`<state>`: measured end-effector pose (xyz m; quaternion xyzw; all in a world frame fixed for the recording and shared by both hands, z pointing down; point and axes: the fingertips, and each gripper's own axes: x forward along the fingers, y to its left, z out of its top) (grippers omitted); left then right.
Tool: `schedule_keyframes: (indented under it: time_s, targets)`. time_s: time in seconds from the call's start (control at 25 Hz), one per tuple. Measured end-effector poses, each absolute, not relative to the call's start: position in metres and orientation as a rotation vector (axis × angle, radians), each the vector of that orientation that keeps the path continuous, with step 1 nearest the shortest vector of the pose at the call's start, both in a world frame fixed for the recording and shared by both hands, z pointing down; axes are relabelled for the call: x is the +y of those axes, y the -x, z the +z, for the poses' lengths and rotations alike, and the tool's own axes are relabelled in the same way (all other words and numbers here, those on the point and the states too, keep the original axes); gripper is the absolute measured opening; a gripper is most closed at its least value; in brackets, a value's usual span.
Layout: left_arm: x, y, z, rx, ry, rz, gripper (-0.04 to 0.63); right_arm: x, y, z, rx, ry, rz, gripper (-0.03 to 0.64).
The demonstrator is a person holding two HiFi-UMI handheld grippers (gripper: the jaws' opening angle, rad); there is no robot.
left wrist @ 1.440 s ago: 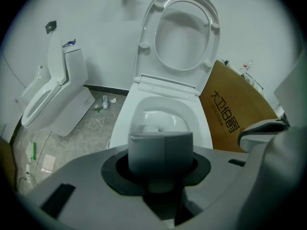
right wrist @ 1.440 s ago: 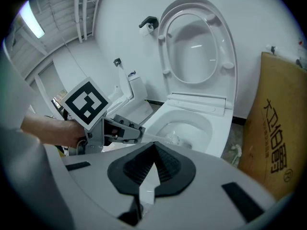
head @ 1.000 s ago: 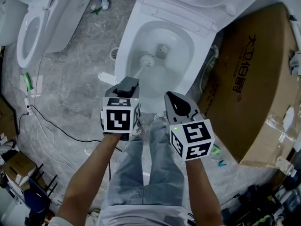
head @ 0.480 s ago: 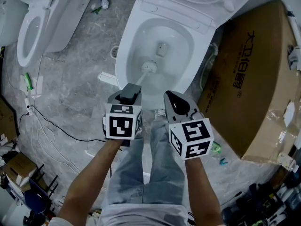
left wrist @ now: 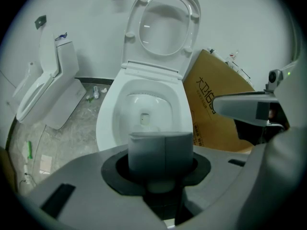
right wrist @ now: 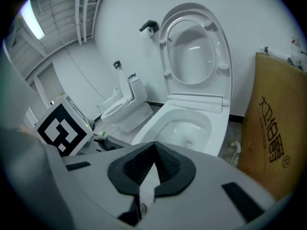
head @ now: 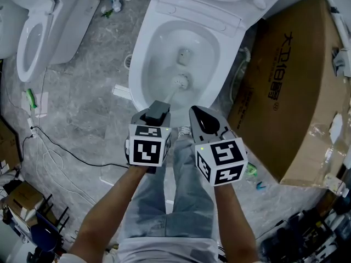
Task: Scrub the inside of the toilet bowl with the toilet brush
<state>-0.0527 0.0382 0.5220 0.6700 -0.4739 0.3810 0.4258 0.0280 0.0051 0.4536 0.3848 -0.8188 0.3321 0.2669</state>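
The white toilet bowl [head: 143, 64] stands open ahead of me, seat and lid [left wrist: 165, 18] raised. The toilet brush's white head [head: 180, 81] rests low inside the bowl, on the near right side below the drain hole. Its thin handle slants back to my left gripper [head: 157, 109], which is shut on the grey handle end [left wrist: 160, 150]. In the left gripper view that handle end hides the brush head. My right gripper [head: 203, 118] hovers beside the left one at the bowl's near rim, shut with nothing in it [right wrist: 151, 170].
A second toilet [head: 33, 37] stands at the left. A large cardboard box [head: 290, 86] leans close along the bowl's right side. Cables [head: 55, 147] trail over the grey floor at the left. The person's jeans-clad legs [head: 170, 196] are below the grippers.
The brush head has swept from the bowl's left side toward the near right, and the left gripper has shifted slightly right with it. The right gripper has hardly moved.
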Motion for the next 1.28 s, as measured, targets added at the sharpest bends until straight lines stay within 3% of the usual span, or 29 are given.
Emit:
schedule_keyframes:
  time_s: [1.28]
  targets:
    - [-0.064, 0.011, 0.537, -1.185, -1.773, 0.940, 0.156, -0.037, -0.055, 0.473, -2.183, -1.034, 0.922, -0.002]
